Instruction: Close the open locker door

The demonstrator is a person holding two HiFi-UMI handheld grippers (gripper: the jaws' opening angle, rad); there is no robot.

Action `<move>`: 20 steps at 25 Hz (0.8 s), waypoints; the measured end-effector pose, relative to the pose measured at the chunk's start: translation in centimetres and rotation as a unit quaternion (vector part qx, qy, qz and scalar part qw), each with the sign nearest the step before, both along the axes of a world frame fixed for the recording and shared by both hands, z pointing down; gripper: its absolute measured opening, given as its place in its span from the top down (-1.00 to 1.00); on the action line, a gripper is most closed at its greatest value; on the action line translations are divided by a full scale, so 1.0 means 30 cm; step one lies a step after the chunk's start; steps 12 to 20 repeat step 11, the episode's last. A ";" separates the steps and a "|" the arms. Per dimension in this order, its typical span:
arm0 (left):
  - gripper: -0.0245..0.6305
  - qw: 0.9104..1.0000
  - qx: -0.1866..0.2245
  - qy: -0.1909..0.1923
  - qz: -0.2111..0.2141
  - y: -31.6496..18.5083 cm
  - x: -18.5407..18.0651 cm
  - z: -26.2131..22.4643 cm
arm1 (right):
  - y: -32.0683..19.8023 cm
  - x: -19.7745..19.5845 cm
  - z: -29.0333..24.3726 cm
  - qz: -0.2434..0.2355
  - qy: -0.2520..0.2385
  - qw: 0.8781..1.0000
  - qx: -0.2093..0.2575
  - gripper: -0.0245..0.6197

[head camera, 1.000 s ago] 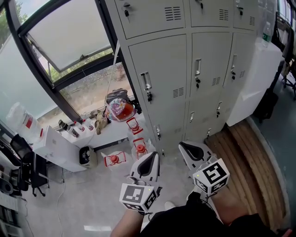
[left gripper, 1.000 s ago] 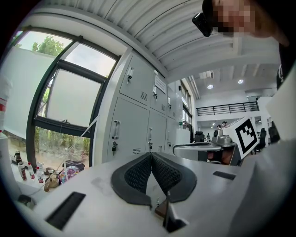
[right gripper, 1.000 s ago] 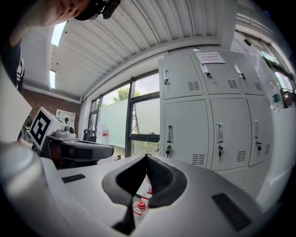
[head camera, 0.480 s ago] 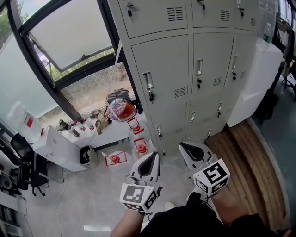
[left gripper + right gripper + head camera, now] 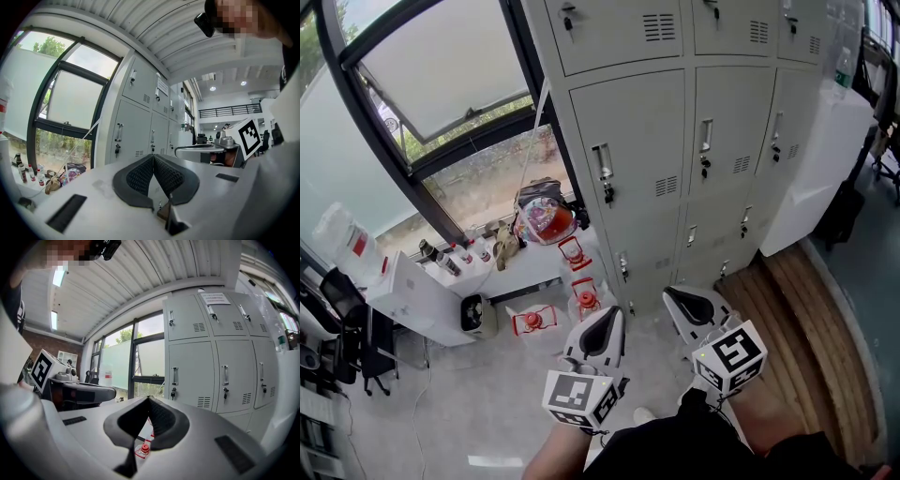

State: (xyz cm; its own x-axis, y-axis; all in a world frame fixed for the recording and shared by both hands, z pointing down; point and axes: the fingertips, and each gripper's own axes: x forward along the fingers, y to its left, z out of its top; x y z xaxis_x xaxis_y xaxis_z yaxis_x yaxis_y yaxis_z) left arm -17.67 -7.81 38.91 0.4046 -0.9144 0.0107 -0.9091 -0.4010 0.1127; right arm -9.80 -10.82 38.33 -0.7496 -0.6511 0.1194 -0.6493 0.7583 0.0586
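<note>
lockers (image 5: pixel 637 150) all doors shut, contents hidden, left tongs (image 5: pixel 611 321) and right tongs (image 5: pixel 673 298) clenched, empty, notice (image 5: pixel 216 298) on top door in gripper views, not head view

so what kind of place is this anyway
Most likely a workplace locker area, perhaps in an office or lab: a bank of grey metal lockers with keyed handles, a large tilt-open window, and small bottles on a white ledge.

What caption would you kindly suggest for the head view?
Facing grey lockers beside a window: left gripper and right gripper, both shut.
</note>
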 end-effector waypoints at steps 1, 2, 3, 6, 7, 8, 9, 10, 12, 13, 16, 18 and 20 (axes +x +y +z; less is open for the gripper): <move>0.87 1.000 0.000 0.000 0.000 0.000 0.000 0.000 | 0.000 0.000 0.001 0.000 0.000 1.000 0.000 0.76; 0.87 1.000 0.000 0.000 0.001 0.000 0.000 0.001 | 0.001 -0.001 0.001 0.000 0.001 1.000 0.000 0.76; 0.87 1.000 0.000 0.000 0.001 0.000 -0.001 0.001 | 0.002 -0.002 0.001 0.000 0.001 1.000 -0.001 0.76; 0.87 1.000 -0.001 0.000 0.003 -0.002 -0.002 0.002 | 0.001 -0.005 0.001 0.001 0.000 1.000 -0.002 0.76; 0.87 1.000 -0.002 0.001 0.003 -0.004 -0.003 0.002 | -0.001 -0.006 0.001 0.001 0.000 1.000 -0.003 0.76; 0.87 1.000 -0.002 0.001 0.003 -0.006 -0.004 0.002 | -0.003 -0.007 0.001 0.001 0.000 1.000 -0.003 0.76; 0.87 1.000 -0.002 0.001 0.003 -0.007 -0.005 0.003 | -0.004 -0.007 0.002 0.001 -0.001 1.000 -0.004 0.76; 0.87 1.000 -0.002 0.001 0.003 -0.009 -0.006 0.004 | -0.005 -0.008 0.002 0.001 -0.001 1.000 -0.004 0.76; 0.87 1.000 -0.003 0.001 0.002 -0.010 -0.007 0.005 | -0.007 -0.009 0.003 0.001 -0.001 1.000 -0.004 0.76; 0.87 1.000 -0.003 0.001 0.002 -0.010 -0.007 0.005 | -0.007 -0.009 0.003 0.001 -0.001 1.000 -0.004 0.76; 0.87 1.000 -0.003 0.001 0.002 -0.010 -0.007 0.005 | -0.007 -0.009 0.003 0.001 -0.001 1.000 -0.004 0.76; 0.87 1.000 -0.003 0.001 0.002 -0.010 -0.007 0.005 | -0.007 -0.009 0.003 0.001 -0.001 1.000 -0.004 0.76; 0.87 1.000 -0.003 0.001 0.002 -0.010 -0.007 0.005 | -0.007 -0.009 0.003 0.001 -0.001 1.000 -0.004 0.76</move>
